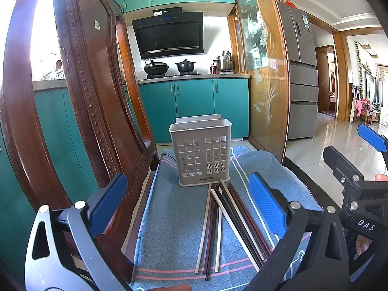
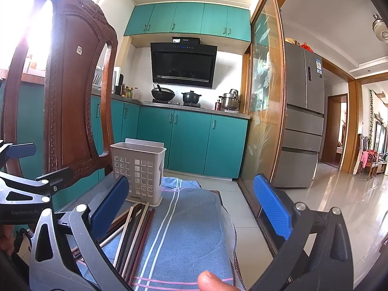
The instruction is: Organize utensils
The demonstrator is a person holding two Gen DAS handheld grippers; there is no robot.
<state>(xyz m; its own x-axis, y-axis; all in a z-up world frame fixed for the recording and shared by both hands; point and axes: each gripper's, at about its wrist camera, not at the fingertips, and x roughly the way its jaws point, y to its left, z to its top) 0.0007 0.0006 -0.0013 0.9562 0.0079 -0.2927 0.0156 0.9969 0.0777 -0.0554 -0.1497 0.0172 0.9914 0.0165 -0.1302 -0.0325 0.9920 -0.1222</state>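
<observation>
Chopsticks lie fanned on a blue striped towel, ahead of and between the left gripper jaws, their far tips touching or just short of the foot of the perforated grey chopstick holder. Both pairs of jaws stand wide apart and hold nothing; the right gripper looks past the sticks, which lie toward its left jaw. Because the sticks cross and overlap, a pinch could take several at once or flick neighbours off the towel, and a nudge could tip the light holder. The carved wooden chair back beside the left jaw could snag a lift. What lies under the towel is covered, the holder's inside cannot be seen, and the exact stick count is unclear.
</observation>
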